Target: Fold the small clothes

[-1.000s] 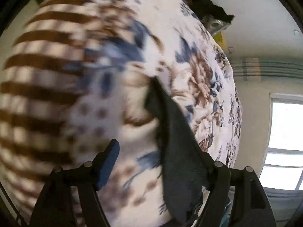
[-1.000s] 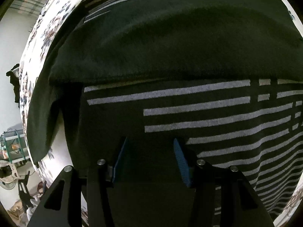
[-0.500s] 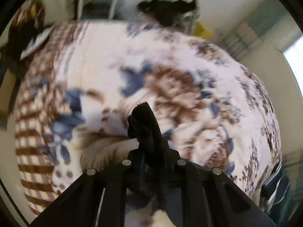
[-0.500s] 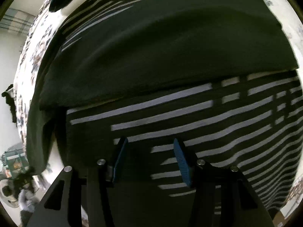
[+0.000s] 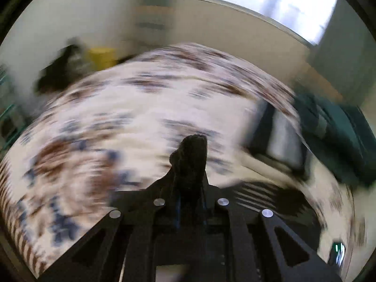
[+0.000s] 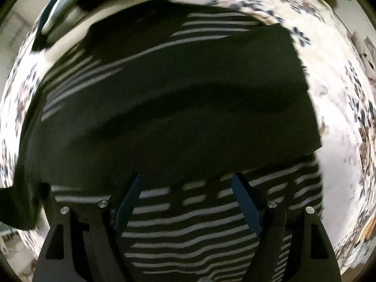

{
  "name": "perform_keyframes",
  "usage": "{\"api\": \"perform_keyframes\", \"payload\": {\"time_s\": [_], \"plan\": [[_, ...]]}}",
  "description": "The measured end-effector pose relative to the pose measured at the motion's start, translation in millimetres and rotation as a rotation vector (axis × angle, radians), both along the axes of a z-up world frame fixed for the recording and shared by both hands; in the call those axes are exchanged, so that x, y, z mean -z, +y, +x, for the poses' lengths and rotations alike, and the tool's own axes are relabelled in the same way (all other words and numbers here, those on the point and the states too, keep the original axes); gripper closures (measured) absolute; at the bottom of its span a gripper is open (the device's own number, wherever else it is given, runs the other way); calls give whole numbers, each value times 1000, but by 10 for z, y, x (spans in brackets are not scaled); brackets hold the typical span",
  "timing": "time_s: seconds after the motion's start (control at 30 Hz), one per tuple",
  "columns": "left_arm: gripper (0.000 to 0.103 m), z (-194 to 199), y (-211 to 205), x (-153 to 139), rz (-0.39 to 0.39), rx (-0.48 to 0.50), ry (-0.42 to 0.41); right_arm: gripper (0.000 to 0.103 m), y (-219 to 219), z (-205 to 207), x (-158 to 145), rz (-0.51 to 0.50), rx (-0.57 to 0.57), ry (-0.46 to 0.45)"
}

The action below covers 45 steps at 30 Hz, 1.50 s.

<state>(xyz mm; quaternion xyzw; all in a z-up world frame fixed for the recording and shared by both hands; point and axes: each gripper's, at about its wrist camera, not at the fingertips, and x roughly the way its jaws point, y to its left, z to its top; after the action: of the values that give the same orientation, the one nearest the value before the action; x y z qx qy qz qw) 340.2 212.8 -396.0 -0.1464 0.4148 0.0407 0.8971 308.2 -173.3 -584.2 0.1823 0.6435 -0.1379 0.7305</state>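
right now my left gripper (image 5: 190,202) is pinched tight on a bunched tuft of the dark garment (image 5: 191,157); the knit pokes up in a rumpled peak between the black jaws, well above the bedspread (image 5: 105,122). the whole left view is smeared with blur, so the cloth's weave is hard to read there, just a dark, nubbly lump with a ragged top. below and to the right of the jaws i can make out a strip of pale stripes on dark fabric, more of the same garment lying on the bed.

over on the other side, my right gripper (image 6: 185,199) points down at the garment (image 6: 178,89) spread flat on the bed, and its jaws are opening; the blue pads (image 6: 245,202) stand wide apart with nothing pressed between them, only striped cloth lying beneath. whether the tips brush the fabric i can't tell.

the garment is soft and matte, near black, with thin pale horizontal stripes across the lower part and again near the top; a plain dark flap is folded across its middle, its lower edge running straight just ahead of the pads. the bedspread around it is cream with blue and brown flowers. at the top left of the right view lies another dark and pale item (image 6: 63,11), blurred.
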Motion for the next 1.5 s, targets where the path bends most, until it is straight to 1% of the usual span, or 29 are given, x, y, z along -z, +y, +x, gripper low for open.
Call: {"api": "perform_keyframes", "payload": {"time_s": [0.07,0.17,0.2,0.23,0.3,0.43,0.53,0.6,0.67,0.7,0.73,0.8,0.83,0.87,0.93,0.97,1.0,1.03,1.07,1.13,1.2,1.23,1.3,1.33,1.37,1.4,1.43,1.47,1.5], "plan": [[93,161,-685,58,-9,151,10,23,-254,-55,-50,15,33,-8],[93,266,-1638,200,-69,331,33,23,-680,-276,-110,28,77,2],[93,271,-1891,244,-89,375,41,23,-776,-340,-120,33,95,4],[93,270,-2269,337,-117,440,60,23,-922,-437,-142,38,113,9],[93,244,-2823,437,-135,522,82,23,-1138,-654,-139,37,147,30],[90,185,-3530,651,-125,633,160,23,-1414,-1065,-58,42,210,87],[86,89,-3789,772,-49,657,209,23,-1597,-1310,-40,61,247,114],[67,-6,-3734,759,-42,656,192,23,-1713,-1444,-75,74,272,119],[4,-82,-3552,784,-18,638,187,23,-1769,-1568,-141,90,294,105],[0,-113,-3419,820,-3,621,197,23,-1837,-1612,-198,101,303,94],[0,-156,-3270,845,17,601,204,23,-1885,-1631,-251,109,309,84],[0,-224,-2866,921,96,526,239,23,-2015,-1626,-398,128,320,43],[0,-301,-2540,992,138,466,271,23,-2044,-1559,-463,138,323,23],[0,-366,-2352,1058,155,436,288,23,-2039,-1462,-549,160,323,-12],[0,-544,-1915,1209,222,356,323,23,-2062,-1272,-637,206,296,-63],[0,-676,-1619,1352,270,306,366,24,-1998,-1108,-661,220,276,-84],[0,-744,-1496,1439,292,286,393,26,-1960,-922,-663,227,251,-99],[0,-836,-1318,1569,317,254,439,38,-1904,-678,-641,225,214,-106],[0,-938,-1135,1702,329,219,484,45,-1815,-465,-609,223,177,-107],[0,-1087,-886,1884,321,169,542,45,-1676,-78,-449,215,82,-70],[0,-1161,-761,1961,280,149,555,45,-1545,226,-287,196,-20,-37],[0,-1180,-727,1996,254,142,555,45,-1434,345,-208,195,-109,-7],[0,-1177,-713,2037,232,133,559,45,-1224,501,-48,178,-260,98],[0,-1165,-718,2068,228,132,562,45,-1106,525,18,149,-343,143],[0,-1153,-730,2120,225,132,565,47,-1015,541,70,72,-409,180],[0,-1146,-733,2151,219,129,565,56,-973,561,90,-5,-443,186],[0,-1141,-714,2169,201,116,559,82,-986,596,87,-76,-441,171],[0,-1156,-692,2174,190,110,555,85,-1108,667,43,-157,-372,138],[0,-1158,-683,2179,181,107,553,85,-1236,716,-16,-192,-296,110]]}}
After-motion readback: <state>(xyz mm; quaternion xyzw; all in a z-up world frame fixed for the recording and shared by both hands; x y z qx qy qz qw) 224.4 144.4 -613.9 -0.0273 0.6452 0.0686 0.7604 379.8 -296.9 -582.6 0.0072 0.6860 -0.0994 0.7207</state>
